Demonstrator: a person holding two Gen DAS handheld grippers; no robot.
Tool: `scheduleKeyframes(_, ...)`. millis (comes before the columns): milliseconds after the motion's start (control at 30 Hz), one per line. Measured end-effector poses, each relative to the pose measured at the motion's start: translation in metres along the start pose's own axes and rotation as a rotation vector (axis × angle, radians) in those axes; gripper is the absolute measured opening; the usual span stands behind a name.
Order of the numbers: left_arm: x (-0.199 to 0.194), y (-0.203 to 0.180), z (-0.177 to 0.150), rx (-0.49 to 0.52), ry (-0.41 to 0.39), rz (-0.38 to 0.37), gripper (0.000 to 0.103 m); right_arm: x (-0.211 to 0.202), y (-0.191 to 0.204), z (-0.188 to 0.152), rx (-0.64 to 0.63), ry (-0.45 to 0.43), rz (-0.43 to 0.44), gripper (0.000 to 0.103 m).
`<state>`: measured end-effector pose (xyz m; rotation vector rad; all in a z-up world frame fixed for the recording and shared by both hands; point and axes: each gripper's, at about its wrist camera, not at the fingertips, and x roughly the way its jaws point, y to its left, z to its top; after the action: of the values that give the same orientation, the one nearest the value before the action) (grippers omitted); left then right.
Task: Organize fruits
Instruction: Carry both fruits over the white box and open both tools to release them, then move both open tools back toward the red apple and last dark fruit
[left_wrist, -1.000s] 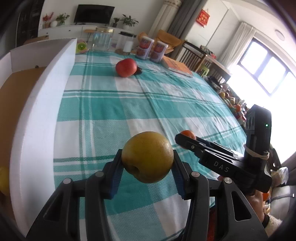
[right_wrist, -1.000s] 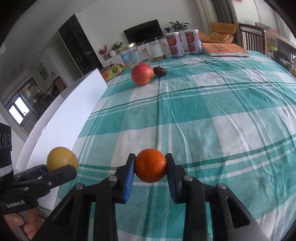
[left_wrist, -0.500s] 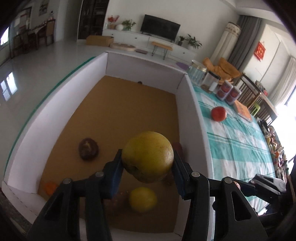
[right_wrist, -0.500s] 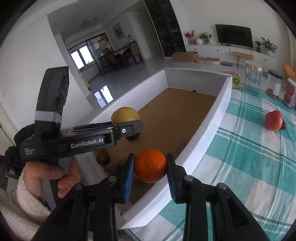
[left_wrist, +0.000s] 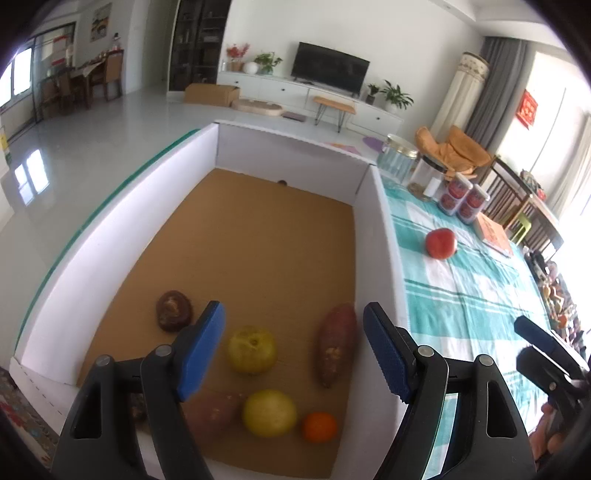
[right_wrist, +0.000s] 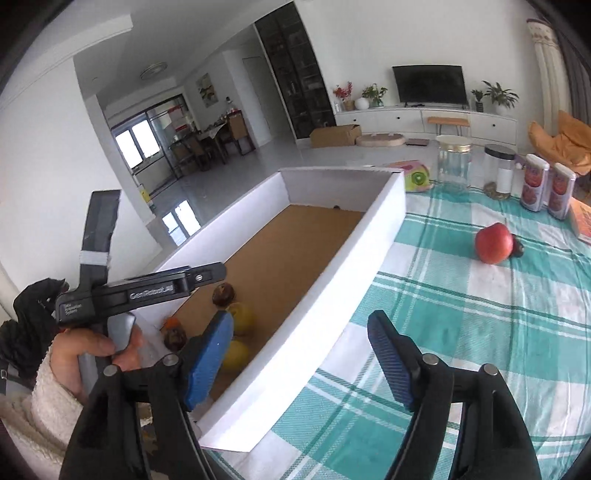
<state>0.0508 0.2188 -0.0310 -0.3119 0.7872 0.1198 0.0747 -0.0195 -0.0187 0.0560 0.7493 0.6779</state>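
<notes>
In the left wrist view, our left hand-held gripper (left_wrist: 293, 350) hung over the near end of the white box (left_wrist: 373, 236), its jaws opening wide with nothing pressed between the blue pads. Below it, on the brown floor of the box, lay a yellow pear (left_wrist: 252, 349), a second yellow fruit (left_wrist: 269, 413), an orange (left_wrist: 320, 427), two sweet potatoes (left_wrist: 336, 341) and a dark brown fruit (left_wrist: 173, 310). A red apple (left_wrist: 440, 243) sat on the checked tabletop (left_wrist: 461, 295) beyond the box's right wall, toward the far edge. In the right wrist view, our right hand-held gripper (right_wrist: 299, 354) was also opening, empty, straddling that wall near the tabletop's near edge. The left hand-held gripper (right_wrist: 199, 275) showed at the left, held in a hand (right_wrist: 92, 347) over the box. The apple (right_wrist: 494, 243) rested mid-tabletop, with a small dark fruit (right_wrist: 518, 250) touching it.
</notes>
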Motion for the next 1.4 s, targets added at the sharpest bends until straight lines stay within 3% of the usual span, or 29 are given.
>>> scheduleKeyframes(167,-0.014,-0.074,-0.017,0.164,0.001,-0.152,0.08,0.002,-0.103,-0.057,0.151,0.017,-0.313,0.088)
scheduleKeyframes(233,-0.011,-0.107,-0.031,0.237,0.03,-0.225,0.086,-0.003,-0.138,-0.089,0.204,0.038,-0.439,0.088)
scheduleKeyframes(333,0.016,-0.151,-0.056,0.31,0.128,-0.295,0.086,-0.025,-0.174,-0.126,0.298,0.029,-0.514,0.088)
scheduleKeyframes(400,0.042,-0.171,-0.074,0.335,0.171,-0.291,0.086,-0.046,-0.189,-0.129,0.402,-0.029,-0.488,0.088)
scheduleKeyframes(467,0.072,-0.186,-0.086,0.355,0.191,-0.244,0.086,-0.058,-0.19,-0.127,0.398,-0.086,-0.533,0.089)
scheduleKeyframes(767,0.133,-0.209,-0.109,0.494,0.11,-0.039,0.086,-0.046,-0.195,-0.132,0.438,-0.031,-0.538,0.089)
scheduleKeyframes(900,0.138,-0.211,-0.105,0.493,0.093,-0.033,0.087,-0.048,-0.198,-0.135,0.461,-0.039,-0.529,0.089)
scheduleKeyframes(1100,0.147,-0.201,-0.099,0.422,0.137,-0.058,0.095,-0.043,-0.195,-0.133,0.438,-0.02,-0.545,0.092)
scheduleKeyframes(1400,0.148,-0.203,-0.1,0.428,0.136,-0.049,0.096,-0.039,-0.192,-0.132,0.416,-0.001,-0.554,0.097)
